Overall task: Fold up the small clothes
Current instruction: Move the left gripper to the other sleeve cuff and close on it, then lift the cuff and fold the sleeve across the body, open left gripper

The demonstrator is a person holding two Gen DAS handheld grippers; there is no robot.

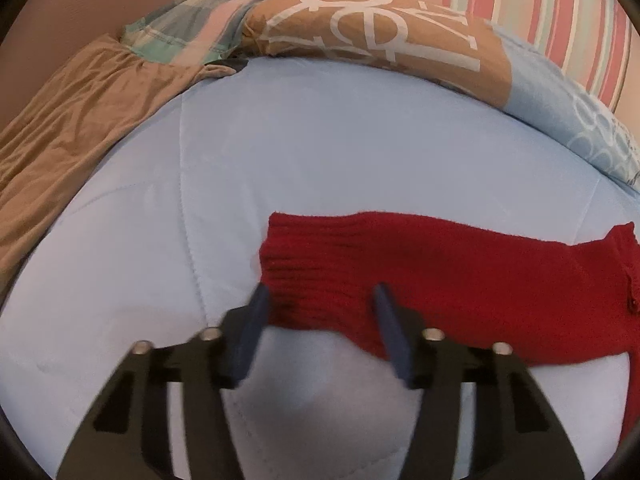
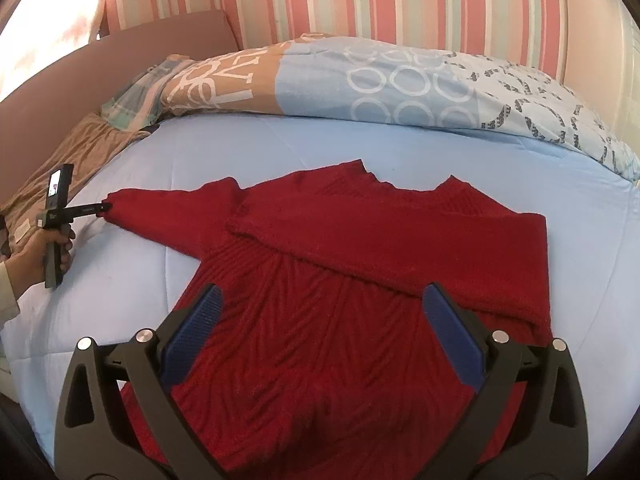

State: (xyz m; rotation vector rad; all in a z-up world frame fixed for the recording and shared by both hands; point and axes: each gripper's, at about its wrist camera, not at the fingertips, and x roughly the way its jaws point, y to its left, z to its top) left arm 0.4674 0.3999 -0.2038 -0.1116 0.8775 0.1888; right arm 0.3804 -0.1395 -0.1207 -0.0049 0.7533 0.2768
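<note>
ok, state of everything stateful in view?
sweater: flat on the bed, part folded
right sleeve: folded across the chest
left sleeve: spread out sideways, cuff between the open left gripper fingers
right gripper: open, over the sweater body
duvet: bunched by the wall

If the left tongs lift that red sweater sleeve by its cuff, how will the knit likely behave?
Probably floppy: the red sweater lies limp on the blue quilt, one sleeve already folded over its body. The ribbed cuff, between the open left tongs, looks thick, so it should grip without slipping. The chunky knit may drag and stretch somewhat rather than lift cleanly.
</note>
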